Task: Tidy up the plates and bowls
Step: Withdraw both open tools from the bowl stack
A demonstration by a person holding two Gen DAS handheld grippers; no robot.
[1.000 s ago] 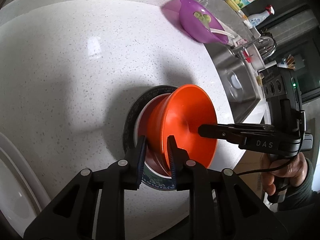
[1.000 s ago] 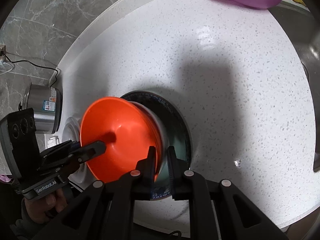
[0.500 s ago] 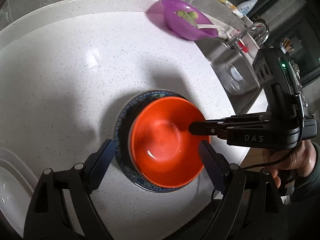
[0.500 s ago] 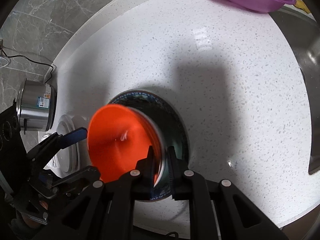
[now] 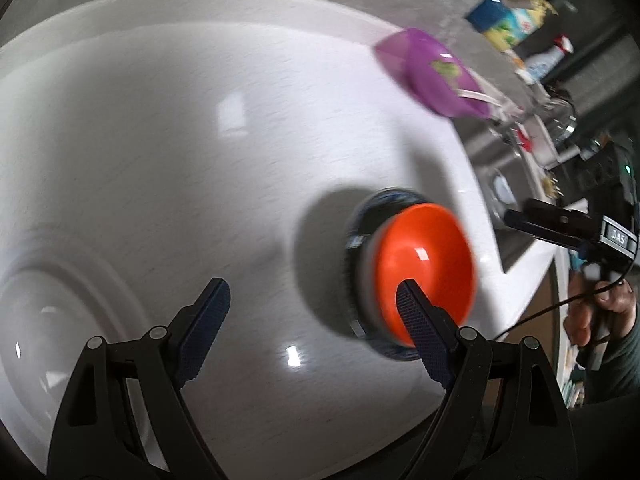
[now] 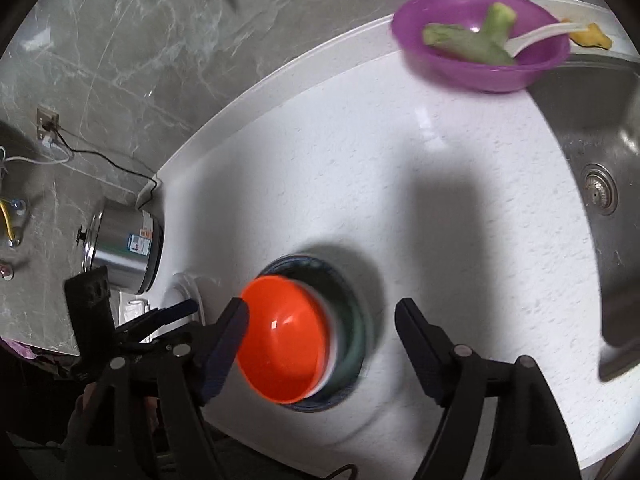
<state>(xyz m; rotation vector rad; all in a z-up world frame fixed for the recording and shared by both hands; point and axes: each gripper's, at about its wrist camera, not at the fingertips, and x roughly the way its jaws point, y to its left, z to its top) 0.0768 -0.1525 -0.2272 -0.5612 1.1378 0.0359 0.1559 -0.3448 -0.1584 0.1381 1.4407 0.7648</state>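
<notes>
An orange bowl (image 5: 428, 268) sits nested in a white bowl on a dark blue-patterned plate (image 5: 368, 216) on the white counter; it also shows in the right wrist view (image 6: 284, 344), with the plate (image 6: 352, 312) under it. My left gripper (image 5: 312, 296) is open and empty, just left of the stack. My right gripper (image 6: 320, 320) is open and empty, hovering over the stack; it shows at the right of the left wrist view (image 5: 552, 224). A white plate (image 5: 52, 320) lies at the lower left.
A purple bowl (image 6: 480, 48) with vegetable scraps and a white spoon stands at the counter's far edge beside the steel sink (image 6: 600, 184). A steel pot (image 6: 124, 252) stands at the left by the wall. Bottles (image 5: 516, 20) line the far wall.
Both grippers let go of the orange bowl, which now rests flat in the stack. Both opened and pulled back; the left swung to the left of the stack.
</notes>
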